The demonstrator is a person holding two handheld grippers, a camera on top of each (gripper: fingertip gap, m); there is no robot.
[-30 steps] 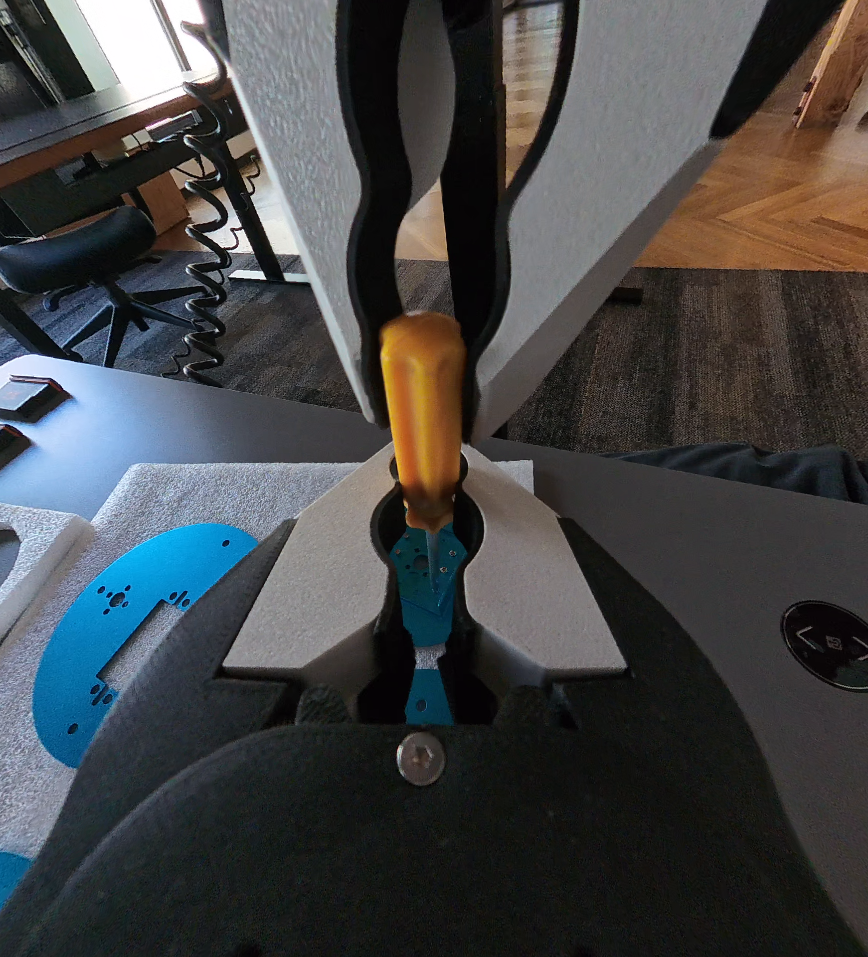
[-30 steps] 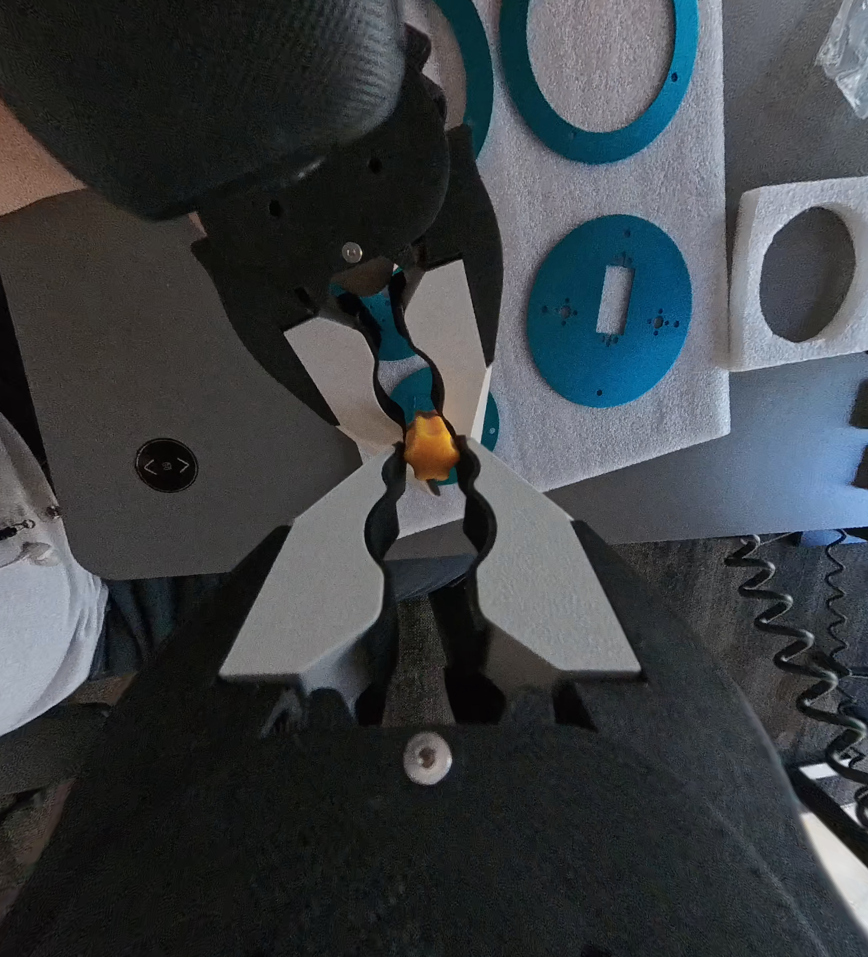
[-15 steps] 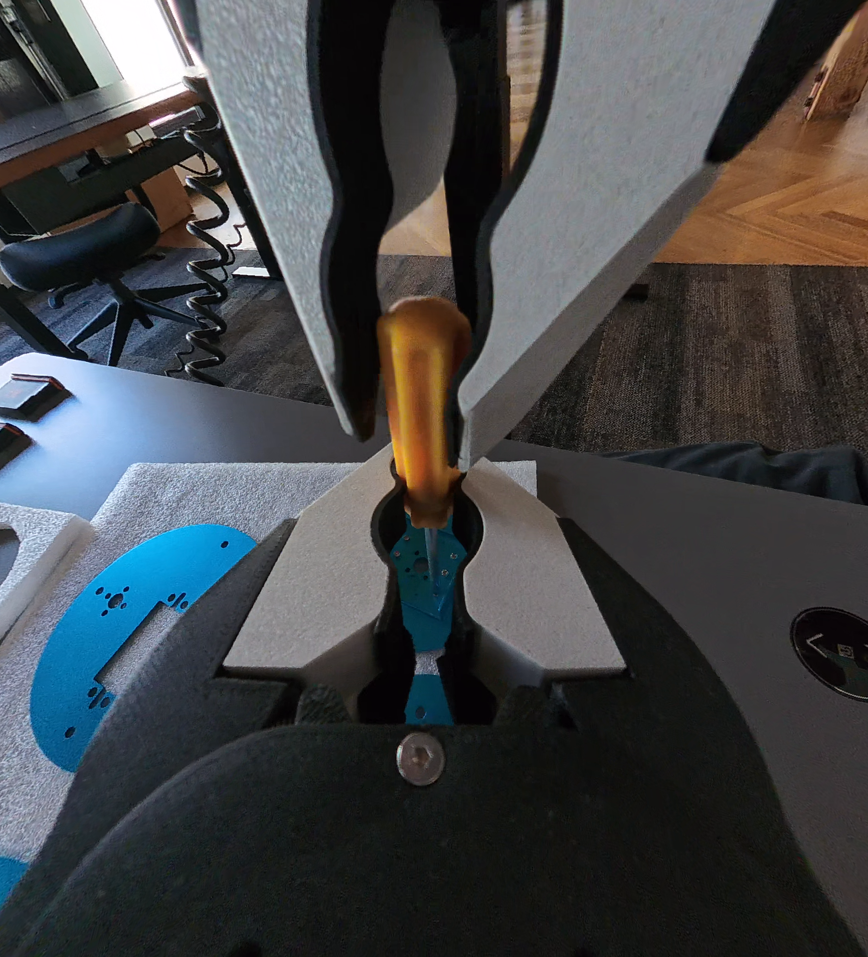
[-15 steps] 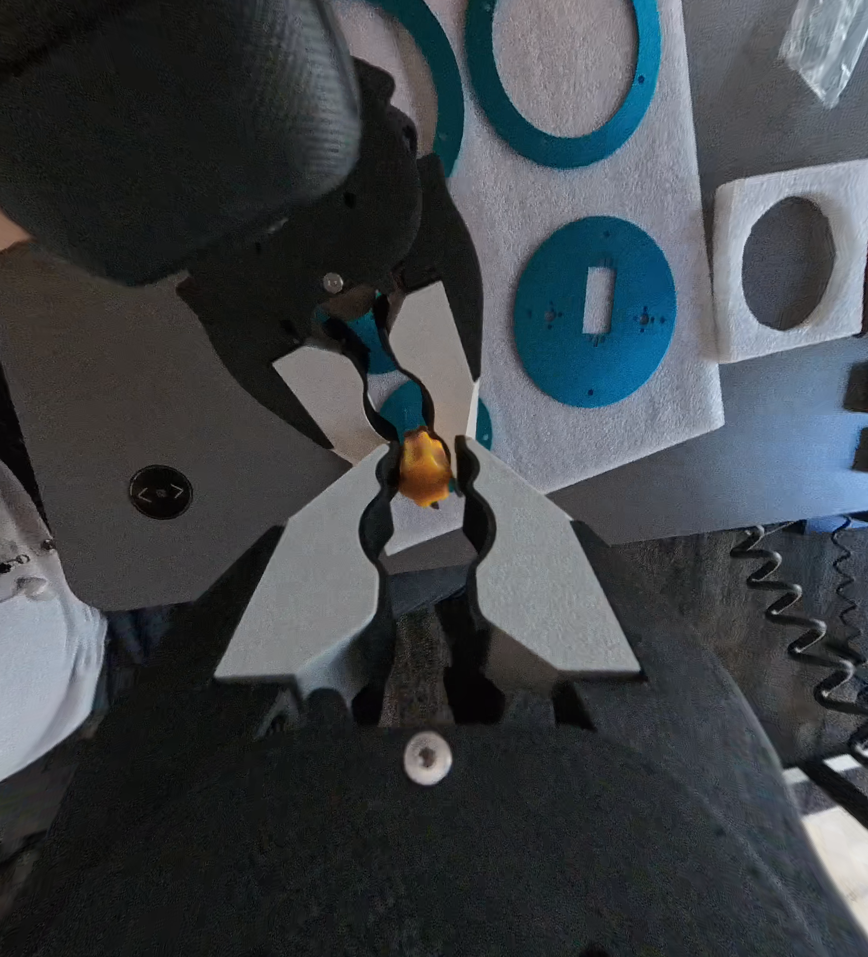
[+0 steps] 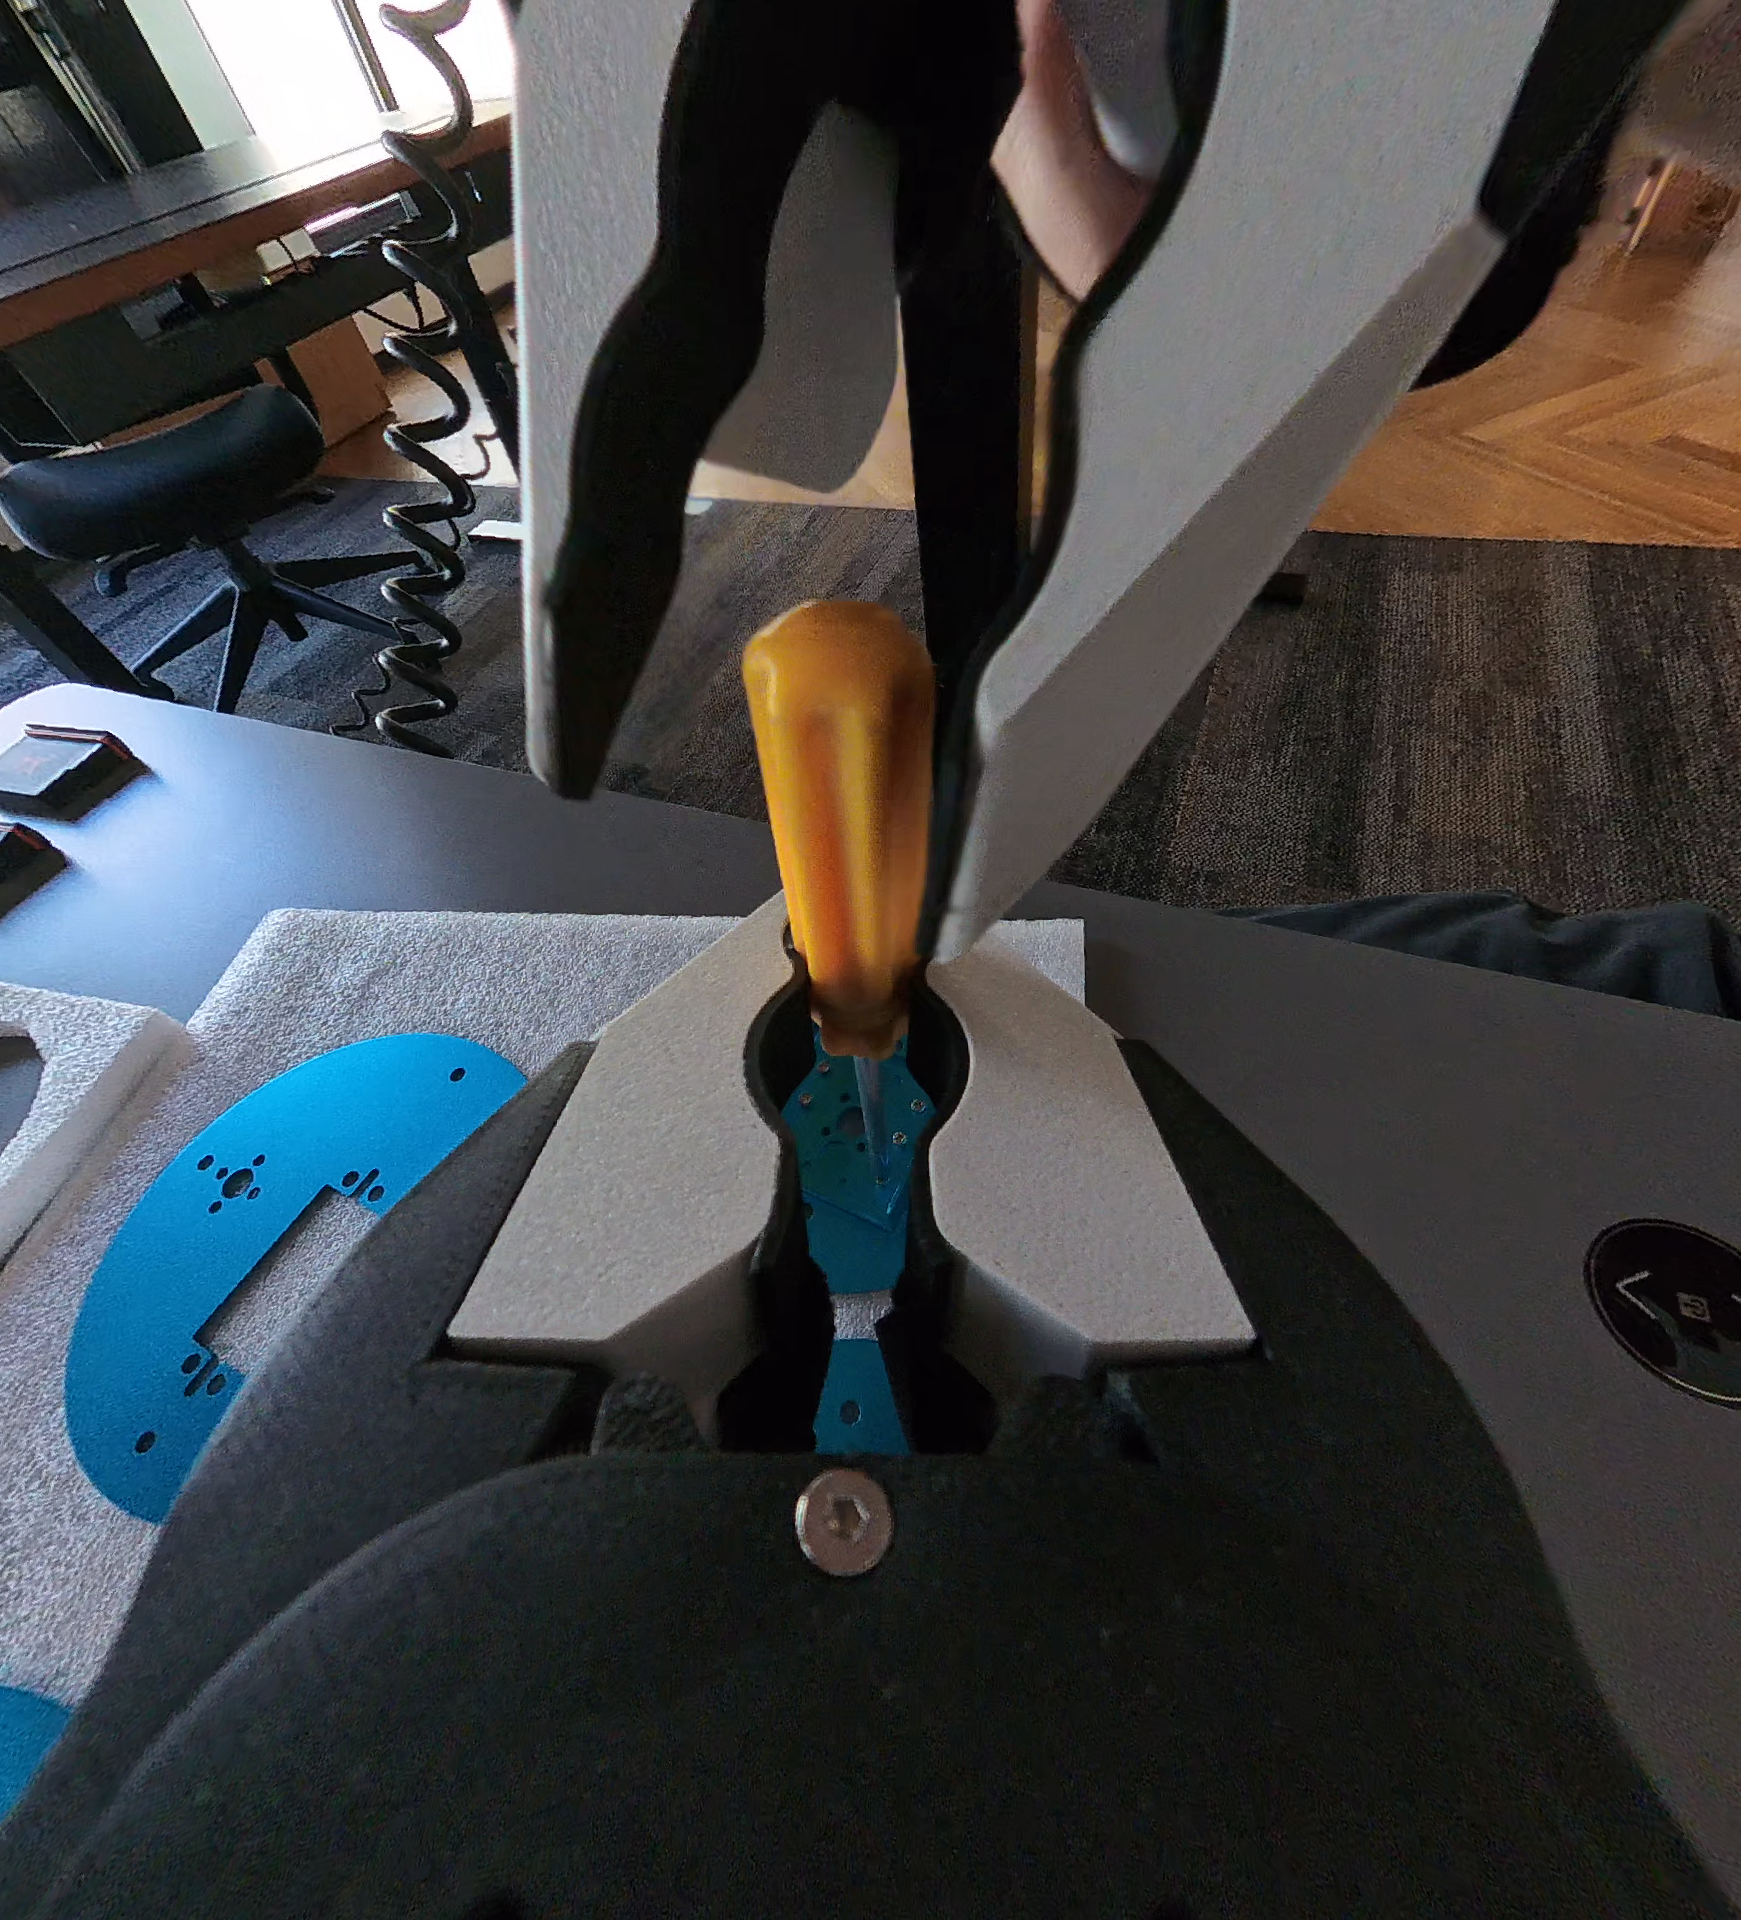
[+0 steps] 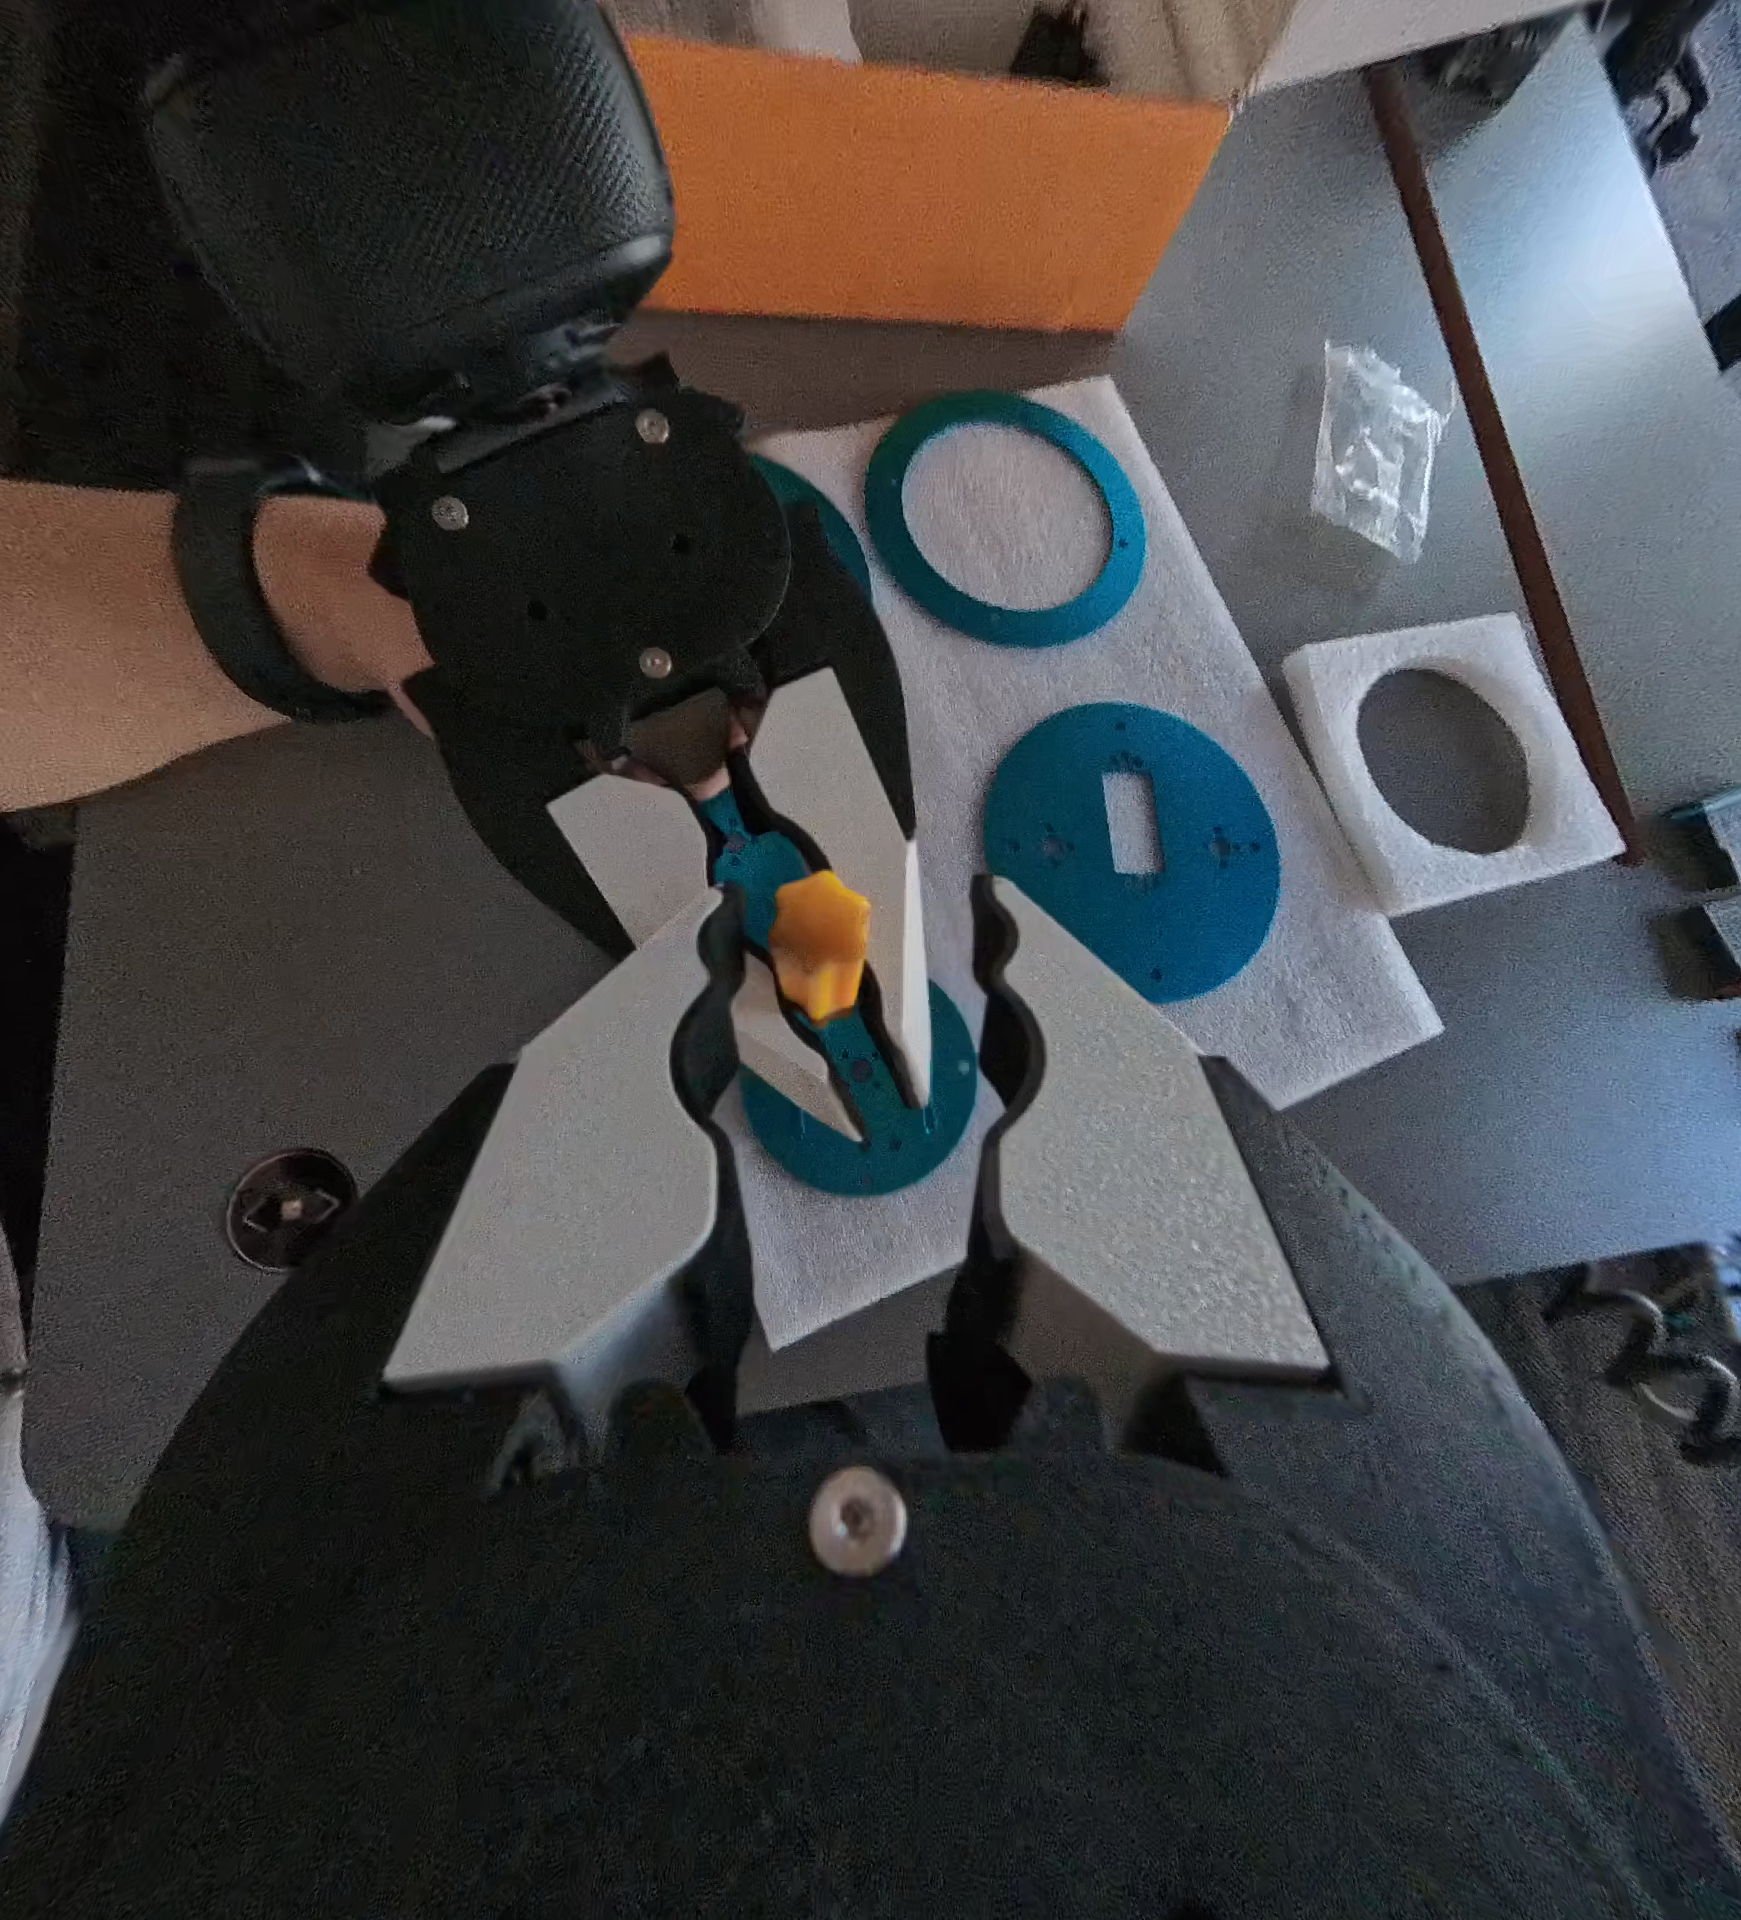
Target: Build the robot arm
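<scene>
Left hand-held gripper [image 5: 850, 971] pinches the amber-handled screwdriver [image 5: 838, 821] upright over a blue plate [image 5: 850, 1164]; right hand-held gripper [image 6: 850, 914] spread, at its 12 o'clock.

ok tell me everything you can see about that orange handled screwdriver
The screwdriver has a translucent amber, fluted handle and a thin metal shaft. It stands nearly upright, tip down on a small blue perforated plate. The left gripper is shut around the handle's base. The right gripper is open above it, one finger beside the handle.
</scene>
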